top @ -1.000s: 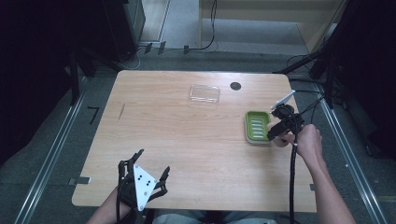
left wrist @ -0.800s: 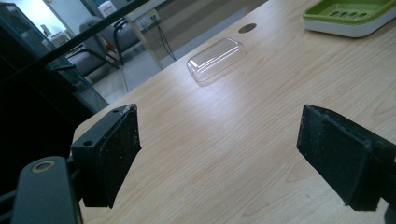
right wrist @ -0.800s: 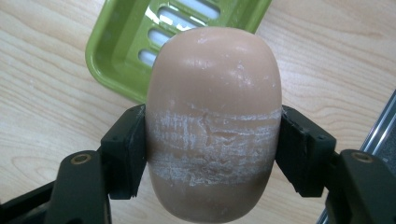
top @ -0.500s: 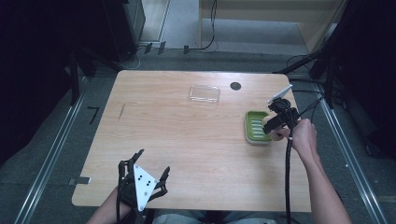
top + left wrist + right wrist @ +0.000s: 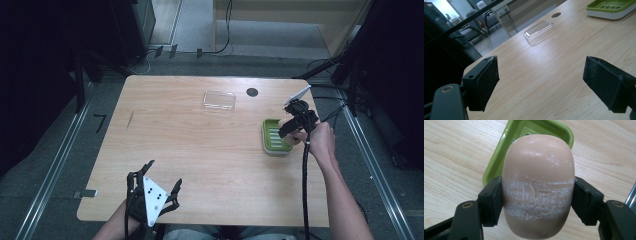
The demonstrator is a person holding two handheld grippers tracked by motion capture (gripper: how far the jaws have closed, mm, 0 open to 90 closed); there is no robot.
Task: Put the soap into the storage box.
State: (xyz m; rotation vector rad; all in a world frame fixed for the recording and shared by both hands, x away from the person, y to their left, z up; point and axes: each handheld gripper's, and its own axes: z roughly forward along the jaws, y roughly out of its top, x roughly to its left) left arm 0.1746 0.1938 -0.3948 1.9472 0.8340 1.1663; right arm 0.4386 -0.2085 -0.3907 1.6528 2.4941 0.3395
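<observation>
Carrying soap bar clamped in right gripper above green dish; next, steady transport needed.

A light wooden counter with a visible grain carries a clear plastic lid near its far edge, lying flat — in the left gripper view it shows rounded corners and catches the light. Just to the right of the lid, a small dark round hole sits in the counter top. Around the counter lies grey floor with metal rails running along both sides — black cables trail across the floor beyond the far edge.
</observation>
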